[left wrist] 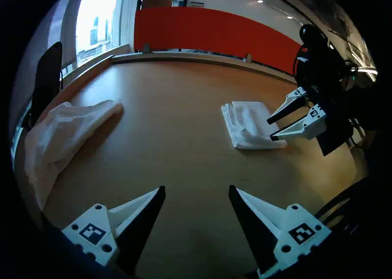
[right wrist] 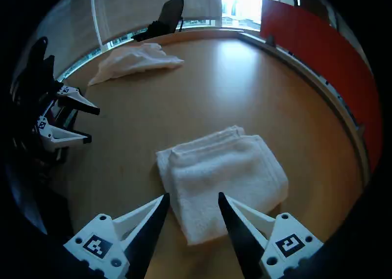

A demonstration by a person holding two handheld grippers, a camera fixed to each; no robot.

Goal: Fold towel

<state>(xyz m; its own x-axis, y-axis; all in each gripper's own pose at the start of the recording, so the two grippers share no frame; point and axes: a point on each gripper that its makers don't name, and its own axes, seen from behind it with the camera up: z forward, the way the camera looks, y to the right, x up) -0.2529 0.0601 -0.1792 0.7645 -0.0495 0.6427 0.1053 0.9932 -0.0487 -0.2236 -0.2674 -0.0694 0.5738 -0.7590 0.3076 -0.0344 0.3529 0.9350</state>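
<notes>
Items on the table [left wrist: 176,132], listed left to right as the left gripper view lays them out.

1. Chair [left wrist: 46,78]: dark, at 9 o'clock, beyond the table edge.
2. Loose towel [left wrist: 63,127]: white, unfolded, a long rumpled heap at 9 o'clock near the table's edge. Well apart from both tools.
3. Window [left wrist: 98,24]: bright, at 11 o'clock.
4. Left gripper [left wrist: 196,188]: at 6 o'clock, fingers spread wide over bare wood, nothing between them.
5. Red panel [left wrist: 220,31]: at 12 to 1 o'clock, along the far side of the table.
6. Folded towel [left wrist: 250,124]: white, a neat thick rectangle of several layers, at 3 o'clock, flat on the wood. In the right gripper view it lies at 6 o'clock, with its near edge between the fingers.
7. Right gripper [left wrist: 270,130]: at 3 o'clock, just beside the folded towel's outer edge. Fingers are apart and grip nothing. Whether the tips touch the cloth cannot be told.

Step in hand, as judged: one towel looks finished. The right gripper is at its edge with no hold on it, which reads as the close of that fold or a last squaring-up. The loose towel is not yet begun.

Next move, as judged: both tools go across to the loose towel and draw it out flat on open wood. Each gripper then needs one corner of the same edge before any fold is made. The heap is bunched, and its corners cannot be made out from here.
</notes>
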